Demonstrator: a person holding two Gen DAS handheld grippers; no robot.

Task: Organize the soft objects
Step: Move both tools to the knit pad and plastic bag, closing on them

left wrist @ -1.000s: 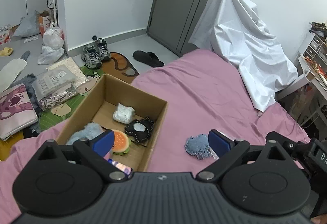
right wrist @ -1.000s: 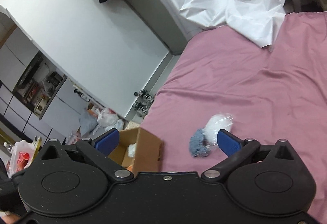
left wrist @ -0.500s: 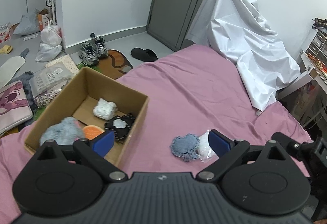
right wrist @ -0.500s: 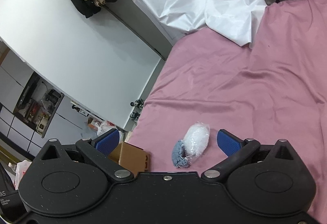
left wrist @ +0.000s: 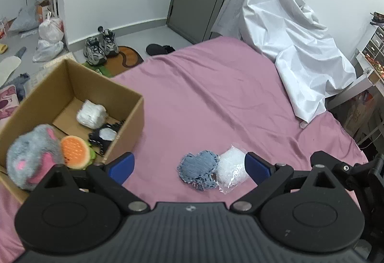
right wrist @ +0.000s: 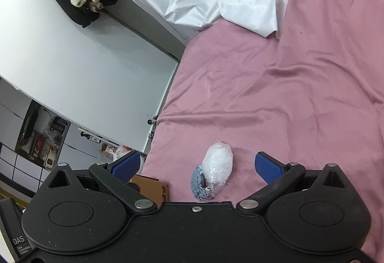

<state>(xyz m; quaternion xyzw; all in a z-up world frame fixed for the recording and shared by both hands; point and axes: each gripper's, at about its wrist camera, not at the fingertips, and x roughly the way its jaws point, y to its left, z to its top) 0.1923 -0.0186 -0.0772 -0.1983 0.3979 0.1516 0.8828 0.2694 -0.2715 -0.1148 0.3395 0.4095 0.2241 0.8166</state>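
Soft stuff is split between two spots right now. Going left to right in the left wrist view: an open brown cardboard box (left wrist: 72, 85) sits on the pink bedsheet (left wrist: 216, 100), at its left edge. Inside it there's a fuzzy grey plush with pink patches (left wrist: 33, 155) at the near left corner (a bit blurred), an orange-and-green burger-shaped plush (left wrist: 75, 151) touching it on the right, a black-and-white knitted piece (left wrist: 105, 134) just past that against the right wall, and a white bundle wrapped in clear plastic (left wrist: 91, 114) further back on the box floor.

Out on the sheet, well apart from the box, lies a blue-grey knitted heart-shaped pad (left wrist: 199, 172), and touching its right side is a white fluffy item in a clear plastic bag (left wrist: 231, 170).

The left gripper (left wrist: 189, 167) hangs over the sheet with its blue-padded fingers (left wrist: 121, 166) spread wide and nothing between them; the two loose items sit in front of the gap, toward the right finger. The right gripper (right wrist: 196, 167) is also spread wide and empty, with the same bagged item (right wrist: 217, 164) and knitted pad (right wrist: 199, 182) in front of its gap.

Further right, a crumpled white sheet (left wrist: 288, 47) is draped over something at the far side of the bed.
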